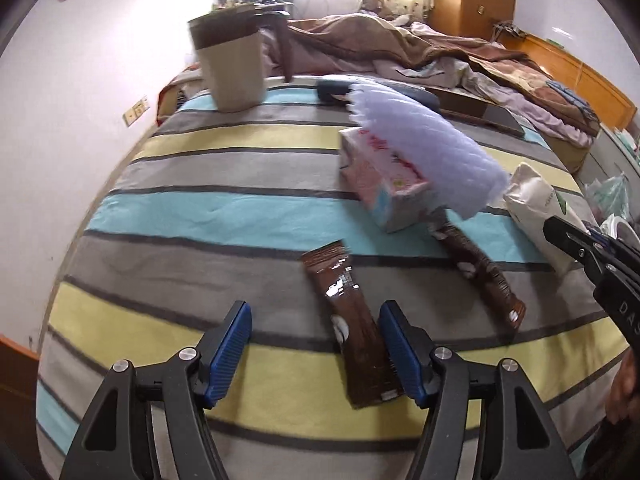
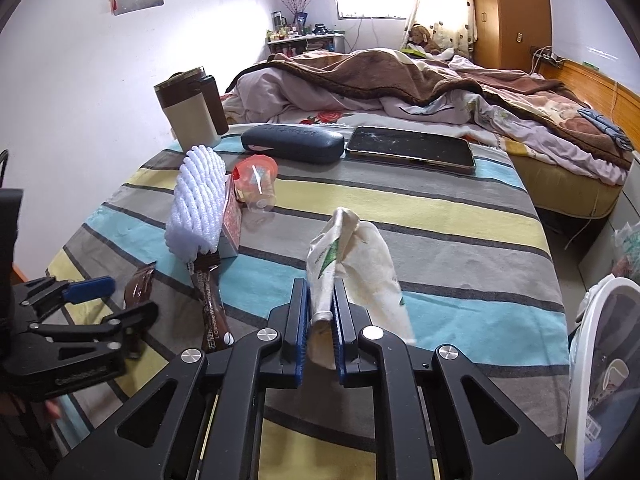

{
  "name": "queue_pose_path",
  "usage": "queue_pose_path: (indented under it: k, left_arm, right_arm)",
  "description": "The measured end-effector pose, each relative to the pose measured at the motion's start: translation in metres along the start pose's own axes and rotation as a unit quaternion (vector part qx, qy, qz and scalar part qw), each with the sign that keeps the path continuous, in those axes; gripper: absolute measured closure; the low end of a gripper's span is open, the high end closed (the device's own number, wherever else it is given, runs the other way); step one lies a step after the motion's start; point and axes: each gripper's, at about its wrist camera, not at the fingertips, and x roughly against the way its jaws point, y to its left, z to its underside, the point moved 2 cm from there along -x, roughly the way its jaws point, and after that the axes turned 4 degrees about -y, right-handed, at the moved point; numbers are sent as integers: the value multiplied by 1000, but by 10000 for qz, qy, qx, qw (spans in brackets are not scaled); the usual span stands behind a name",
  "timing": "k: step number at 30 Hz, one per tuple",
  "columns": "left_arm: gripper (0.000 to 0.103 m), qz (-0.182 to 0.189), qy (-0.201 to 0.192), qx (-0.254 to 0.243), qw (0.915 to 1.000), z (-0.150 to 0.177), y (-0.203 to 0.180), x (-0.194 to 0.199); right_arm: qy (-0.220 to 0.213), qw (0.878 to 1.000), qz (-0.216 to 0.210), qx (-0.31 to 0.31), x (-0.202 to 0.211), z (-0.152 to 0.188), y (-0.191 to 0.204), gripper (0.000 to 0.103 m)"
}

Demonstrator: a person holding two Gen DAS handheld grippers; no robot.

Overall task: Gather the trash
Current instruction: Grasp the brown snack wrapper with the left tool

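The right tool (image 2: 321, 320) is clenched on the crumpled end of a white wrapper (image 2: 360, 256), its blue pads pinching the thin film above a table (image 2: 460, 240) draped in a striped cloth. The left tool (image 1: 316, 344) hangs released, jaws apart, with a brown sachet (image 1: 352, 320) lying flat on the cloth between its fingers but not pressed by either pad. A second brown sachet (image 1: 480, 276) lies just beside it, one end tucked under a pink tissue pack (image 1: 384, 184) that carries a white foam net sleeve (image 1: 424, 140). Farther back stand a beige bin (image 1: 234, 68), a dark glasses case (image 2: 292, 142) and a phone (image 2: 412, 150), with an unmade bed (image 2: 400, 80) beyond. The wrapper looks light, soft and slippery, so a pinch on its bunched end likely holds best; the flat sachet probably needs a grip across its narrow width, pads pressed down into the cloth.
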Motion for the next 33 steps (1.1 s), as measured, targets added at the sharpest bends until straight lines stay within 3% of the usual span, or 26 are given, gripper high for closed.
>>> queue_pose_path:
  k: [5,7,13,14,17,18,23,33]
  left_arm:
    - [40,187,3,119,9998,4,12,0]
    - [47,234,-50,85,9997,3,9,-1]
    - [82,367,-167,-104,9991,3,1,1]
    - [82,381,-179,-81,9991,3,2,1]
    - [83,469,-213,23,9987,2,5,0]
    - [83,486,-214,30,9986,2,6,0]
    - [83,501,-231,67,9985,2,6,0]
    - [83,557,-247,127,9981,-1,8,-3]
  right_arm:
    - [21,10000,-33,69,1,2,4,91]
    - [29,10000,-61,53,2,3,3,91]
    - [157,9991,-331,-206,4,4,-10,87]
    - [138,9990,-345,-237,6,3,-12,82]
    - [142,9990,-369,-192,10,1,-13,48]
    - [150,9990,-393,-171,12,1,-13,45]
    - [-76,9994,-210,-255,15,-4,-18,45]
    - [580,9973,-311,-340,-33,-6,-27,44]
